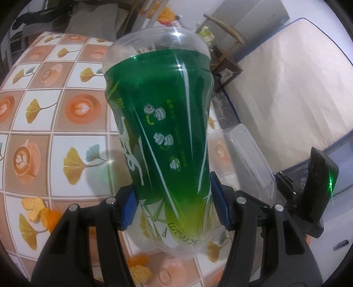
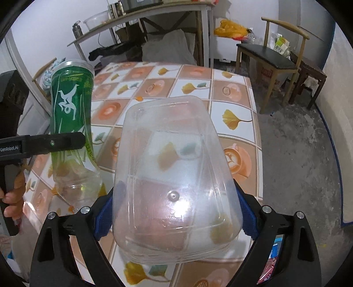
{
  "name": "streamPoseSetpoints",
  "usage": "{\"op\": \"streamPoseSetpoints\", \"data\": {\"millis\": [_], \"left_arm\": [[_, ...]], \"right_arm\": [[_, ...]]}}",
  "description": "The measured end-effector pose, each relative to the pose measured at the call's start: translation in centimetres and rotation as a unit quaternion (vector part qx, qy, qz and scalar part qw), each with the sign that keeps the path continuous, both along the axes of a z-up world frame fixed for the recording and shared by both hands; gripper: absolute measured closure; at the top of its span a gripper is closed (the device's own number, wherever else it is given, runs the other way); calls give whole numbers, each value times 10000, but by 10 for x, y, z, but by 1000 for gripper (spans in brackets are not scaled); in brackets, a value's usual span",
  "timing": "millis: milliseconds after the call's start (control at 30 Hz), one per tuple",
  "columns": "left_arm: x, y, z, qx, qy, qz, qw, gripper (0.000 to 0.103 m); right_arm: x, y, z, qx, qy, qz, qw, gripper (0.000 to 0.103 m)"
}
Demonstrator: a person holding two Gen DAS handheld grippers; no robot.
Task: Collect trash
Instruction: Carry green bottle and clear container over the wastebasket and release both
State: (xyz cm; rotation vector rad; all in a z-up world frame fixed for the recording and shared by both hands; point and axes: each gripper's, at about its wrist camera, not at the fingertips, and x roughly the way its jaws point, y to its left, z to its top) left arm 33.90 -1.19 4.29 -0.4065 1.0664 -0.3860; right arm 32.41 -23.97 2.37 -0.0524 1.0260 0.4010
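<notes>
Two pieces of trash are held above a table covered in a checked cloth printed with coffee cups and yellow ginkgo leaves, one piece in each hand-held gripper. Largest is the clear rectangular plastic food container, empty, clamped across its width between the blue pads of the right gripper; its long axis runs straight away from that claw, and it hangs clear of the cloth, which shows through its walls. To its left is the clear plastic bottle with a green printed sleeve, gripped low on its label by the left gripper, whose blue pads press both sides. The bottle's long axis also points forward from its claw, tilted, with one clear end nearest the camera. Bottle and container sit near each other but apart. A person's fingers wrap the left gripper's handle. No bin or bag shows clearly in either view, so which hand is nearer the drop-off point cannot be judged; both loads look ready to carry off. Behind the table stand a wooden chair with a dark seat and a shelf.
</notes>
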Motion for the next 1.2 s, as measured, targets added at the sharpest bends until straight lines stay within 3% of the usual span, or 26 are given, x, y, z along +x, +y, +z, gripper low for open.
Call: {"op": "streamPoseSetpoints", "data": {"millis": [300, 500, 700, 833, 967, 1200], "left_arm": [[-32, -32, 26, -158, -202, -397, 9989, 47], [-51, -80, 30, -318, -229, -969, 9945, 47], [-70, -162, 21, -452, -75, -1784, 9829, 47], [-85, -224, 8, -397, 137, -2220, 9741, 47], [-94, -283, -14, -256, 341, -2618, 9642, 47], [-101, -392, -94, 218, 936, -2930, 9513, 47]], "right_arm": [[-41, -41, 25, 344, -282, -336, 9984, 14], [-91, -108, 37, 601, -481, -1051, 9915, 14], [-158, -196, 32, 740, -612, -1999, 9751, 14], [-198, -250, 4, 860, -504, -2605, 9603, 14], [-230, -308, -52, 1137, -108, -3287, 9375, 14], [-251, -379, -150, 1576, 561, -4135, 8950, 14]]}}
